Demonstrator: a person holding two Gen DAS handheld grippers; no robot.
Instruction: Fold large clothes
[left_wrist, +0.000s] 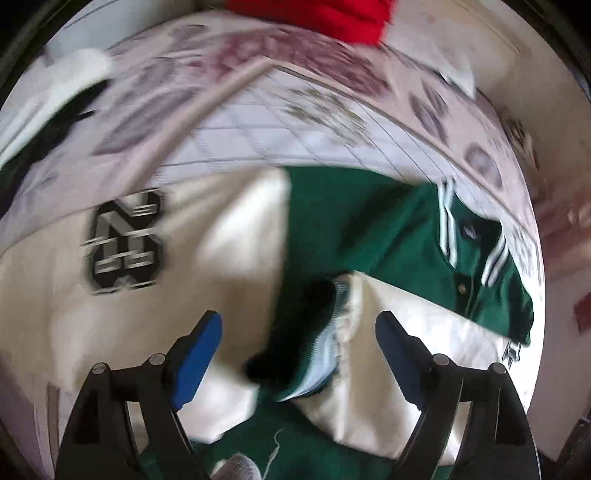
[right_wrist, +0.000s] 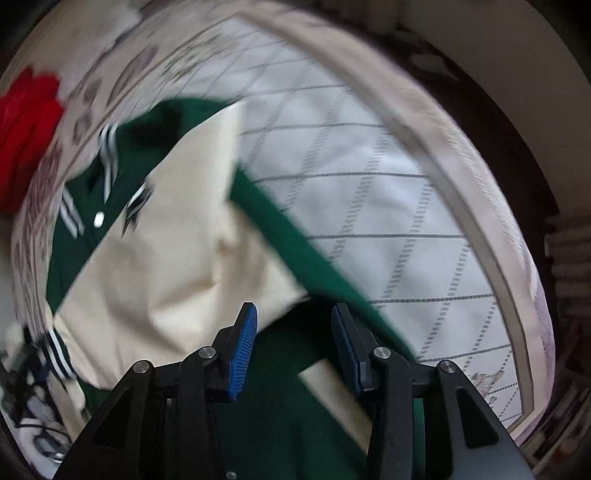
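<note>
Here, a green-and-cream jacket (left_wrist: 369, 229) is spread on a quilted bed (right_wrist: 388, 206); its number patch (left_wrist: 125, 242) is seen only from the left. Both left tongs (left_wrist: 299, 328) and right tongs (right_wrist: 293, 321) are held open, empty.

There was one green-and-cream varsity jacket (left_wrist: 362, 229), with two cream sleeves (left_wrist: 110, 295) showing. One red garment (left_wrist: 332, 18) lay beyond it. One patterned bed cover (right_wrist: 369, 177) lay beneath. Two tools appeared, one per view.
</note>
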